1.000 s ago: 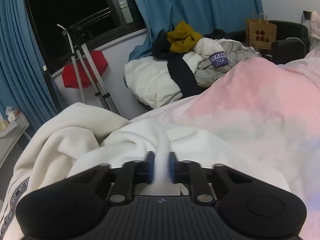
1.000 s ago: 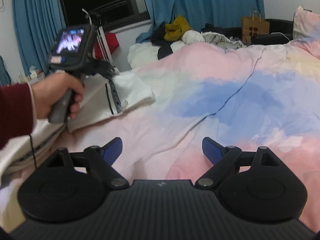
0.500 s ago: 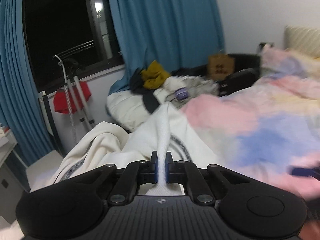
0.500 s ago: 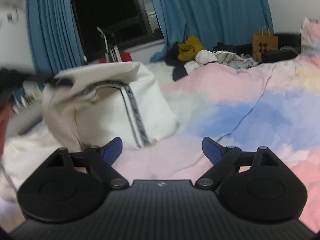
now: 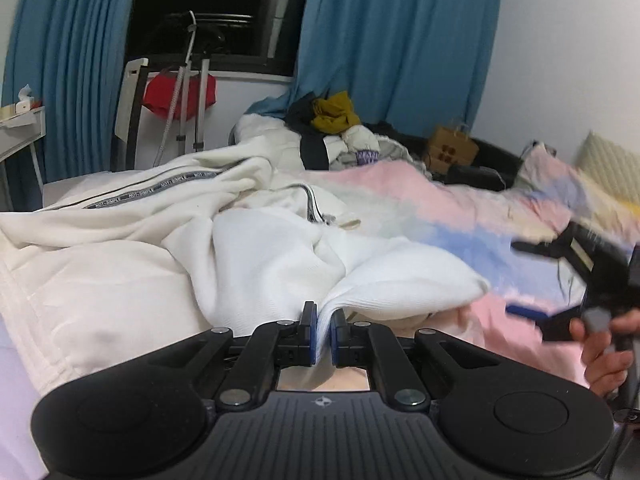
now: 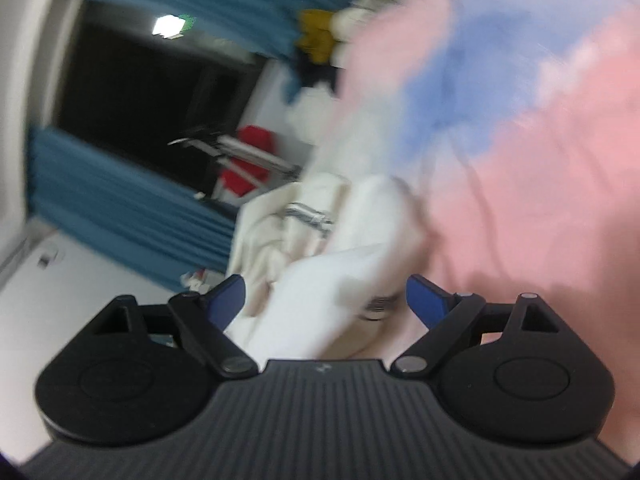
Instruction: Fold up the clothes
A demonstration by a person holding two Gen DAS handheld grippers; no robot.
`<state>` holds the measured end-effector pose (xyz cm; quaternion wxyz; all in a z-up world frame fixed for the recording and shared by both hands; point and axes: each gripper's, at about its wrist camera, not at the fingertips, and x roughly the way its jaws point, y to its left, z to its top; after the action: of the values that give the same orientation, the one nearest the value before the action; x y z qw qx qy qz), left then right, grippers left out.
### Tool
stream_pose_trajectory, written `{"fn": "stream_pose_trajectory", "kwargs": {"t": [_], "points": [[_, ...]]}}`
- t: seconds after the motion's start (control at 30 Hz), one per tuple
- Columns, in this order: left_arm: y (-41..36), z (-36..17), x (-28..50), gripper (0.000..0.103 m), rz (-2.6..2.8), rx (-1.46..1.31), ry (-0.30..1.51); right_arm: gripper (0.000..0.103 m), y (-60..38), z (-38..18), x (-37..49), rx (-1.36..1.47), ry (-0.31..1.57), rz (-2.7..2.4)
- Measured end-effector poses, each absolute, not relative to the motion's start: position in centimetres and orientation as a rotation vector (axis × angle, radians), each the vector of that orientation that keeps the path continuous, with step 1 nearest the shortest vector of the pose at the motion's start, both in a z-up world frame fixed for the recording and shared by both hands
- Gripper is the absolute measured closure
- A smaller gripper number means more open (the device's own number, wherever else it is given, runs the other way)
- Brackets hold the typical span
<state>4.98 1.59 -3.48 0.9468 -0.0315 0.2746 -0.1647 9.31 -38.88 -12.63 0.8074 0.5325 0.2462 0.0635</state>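
Note:
A cream-white garment with a dark lettered stripe lies bunched on the pink and blue bedspread. My left gripper is shut on a white fold of it, low over the bed. My right gripper is open and rolled on its side, with the garment between and ahead of its spread fingers, not pinched. The right gripper also shows blurred at the right edge of the left wrist view, held by a hand.
A pile of other clothes sits at the far end of the bed. A drying rack with a red cloth stands by the dark window and blue curtains. A paper bag is at the back right.
My left gripper has carried the garment fold across and down onto the bed. My right gripper has rolled sideways and moved in on the garment, still open.

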Motion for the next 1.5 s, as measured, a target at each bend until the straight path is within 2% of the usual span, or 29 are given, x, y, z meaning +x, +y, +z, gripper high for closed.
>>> {"fn": "stream_pose_trajectory", "kwargs": {"t": [0.07, 0.17, 0.43, 0.5, 0.6, 0.63, 0.73, 0.93, 1.03, 1.1, 1.27, 1.4, 1.5], "points": [[2.3, -3.4, 5.0, 0.096, -0.335, -0.102, 0.563, 0.015, -39.3, -12.3, 11.1, 1.103, 0.558, 0.109], [2.9, -3.6, 5.4, 0.096, -0.33, -0.121, 0.574, 0.034, -39.8, -11.5, 14.5, 1.029, 0.609, 0.08], [2.2, -5.1, 7.2, 0.096, -0.332, -0.153, 0.634, 0.038, -40.5, -13.6, 24.6, 0.891, 0.701, 0.168], [2.1, -5.4, 7.6, 0.096, -0.336, -0.154, 0.648, 0.044, -39.8, -14.8, 26.1, 0.849, 0.73, 0.191], [2.0, -6.0, 8.2, 0.096, -0.336, -0.167, 0.668, 0.062, -38.6, -16.0, 27.3, 0.766, 0.765, 0.212], [2.0, -6.2, 8.3, 0.096, -0.336, -0.174, 0.672, 0.075, -38.4, -16.1, 27.4, 0.75, 0.767, 0.21], [2.0, -6.3, 8.4, 0.096, -0.34, -0.188, 0.674, 0.095, -38.8, -15.8, 27.0, 0.768, 0.75, 0.205], [1.4, -6.3, 8.4, 0.093, -0.372, -0.216, 0.661, 0.097, -39.7, -10.7, 25.3, 0.726, 0.582, 0.197], [0.1, -6.3, 8.1, 0.083, -0.429, -0.184, 0.656, 0.097, -41.5, -7.6, 23.5, 0.709, 0.44, 0.141], [-1.0, -6.5, 7.8, 0.08, -0.494, -0.147, 0.664, 0.097, -43.5, -6.0, 22.0, 0.708, 0.338, 0.07], [-2.5, -7.1, 7.0, 0.064, -0.581, -0.117, 0.682, 0.097, -50.1, -6.5, 17.2, 0.77, 0.071, -0.239], [-1.8, -7.5, 7.2, 0.058, -0.561, -0.171, 0.729, 0.097, -54.3, -10.7, 15.2, 0.881, 0.105, -0.478], [0.4, -7.9, 8.0, 0.048, -0.486, -0.305, 0.779, 0.097, -55.5, -13.5, 15.3, 0.963, 0.202, -0.538]]}}
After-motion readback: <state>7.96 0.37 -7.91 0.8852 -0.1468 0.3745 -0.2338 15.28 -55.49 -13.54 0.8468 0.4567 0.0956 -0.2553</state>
